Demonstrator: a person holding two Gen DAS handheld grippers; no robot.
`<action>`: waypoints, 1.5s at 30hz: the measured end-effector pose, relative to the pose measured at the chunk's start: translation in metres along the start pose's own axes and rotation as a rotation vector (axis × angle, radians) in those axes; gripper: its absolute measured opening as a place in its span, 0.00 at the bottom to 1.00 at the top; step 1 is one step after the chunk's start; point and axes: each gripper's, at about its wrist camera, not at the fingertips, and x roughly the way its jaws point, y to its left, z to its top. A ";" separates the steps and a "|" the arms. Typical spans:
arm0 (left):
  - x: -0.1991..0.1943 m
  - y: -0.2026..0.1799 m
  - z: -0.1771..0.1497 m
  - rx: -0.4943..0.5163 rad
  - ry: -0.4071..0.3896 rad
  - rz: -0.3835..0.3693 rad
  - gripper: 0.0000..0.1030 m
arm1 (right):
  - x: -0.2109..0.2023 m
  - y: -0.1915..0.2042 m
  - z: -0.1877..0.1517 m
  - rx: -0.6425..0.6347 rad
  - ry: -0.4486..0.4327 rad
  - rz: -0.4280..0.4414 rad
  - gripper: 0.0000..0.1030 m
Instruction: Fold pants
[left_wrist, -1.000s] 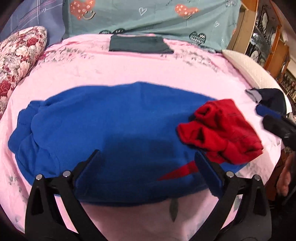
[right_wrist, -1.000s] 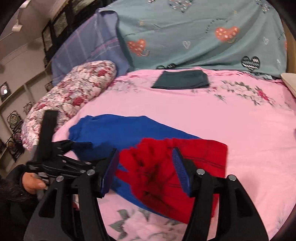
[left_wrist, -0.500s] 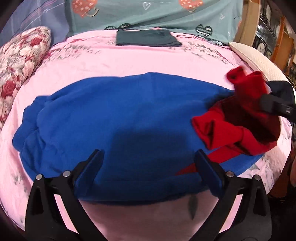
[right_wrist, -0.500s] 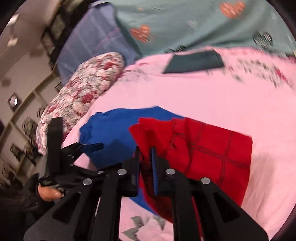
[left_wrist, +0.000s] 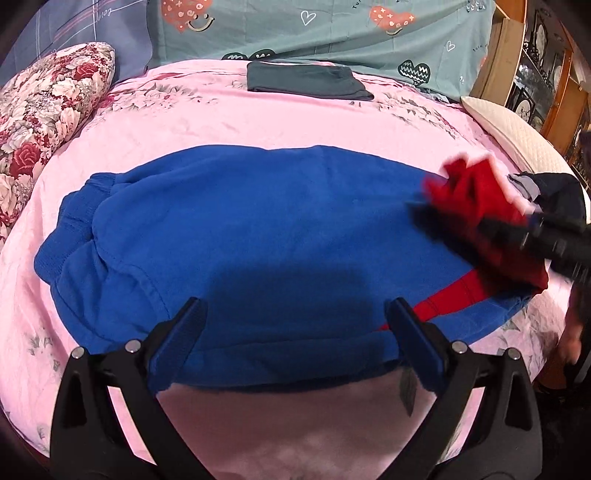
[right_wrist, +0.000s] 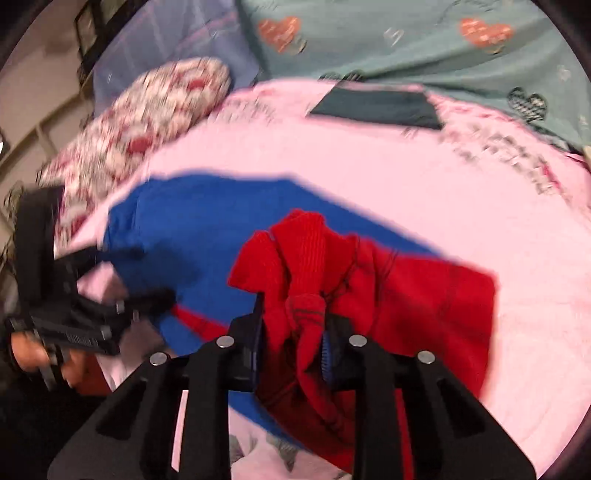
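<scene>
The left gripper (left_wrist: 295, 325) is hovering with its jaws spread wide over the near edge of the blue pants (left_wrist: 251, 236), holding nothing; the pants are lying flat across the pink bedsheet (left_wrist: 236, 122), waistband end toward the floral pillow (left_wrist: 44, 110). At the right end, the right gripper (left_wrist: 517, 229) is showing only as a dark blur over the bunched red part of the pants (left_wrist: 476, 195). A folded dark garment (left_wrist: 306, 79) is lying well apart at the far side of the bed, a cream pillow (left_wrist: 517, 136) is sitting at the right edge, and some dark clothing (left_wrist: 561, 192) is lying just behind the red cloth. From the right wrist view, the right gripper (right_wrist: 291, 339) is pinching a wad of that red fabric (right_wrist: 314, 280), its jaws having just been easing open a little, though cloth is filling the gap between them. That is what worries me: with the grip loosening, the bundle may be slipping out and flopping back crooked, or only one layer may be following the pull. Nothing seems to be blocking the fold, though the left gripper (right_wrist: 85, 306) is waiting close by and could snag the cloth.
</scene>
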 end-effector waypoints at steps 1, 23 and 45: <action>-0.001 0.001 0.000 -0.003 -0.002 0.000 0.98 | -0.011 -0.004 0.008 0.028 -0.057 -0.019 0.24; -0.023 -0.051 0.049 0.060 -0.123 -0.138 0.98 | -0.058 -0.075 -0.003 0.425 -0.204 0.101 0.62; -0.011 -0.017 0.041 -0.152 -0.089 -0.165 0.98 | -0.008 -0.060 -0.022 0.357 -0.101 0.146 0.72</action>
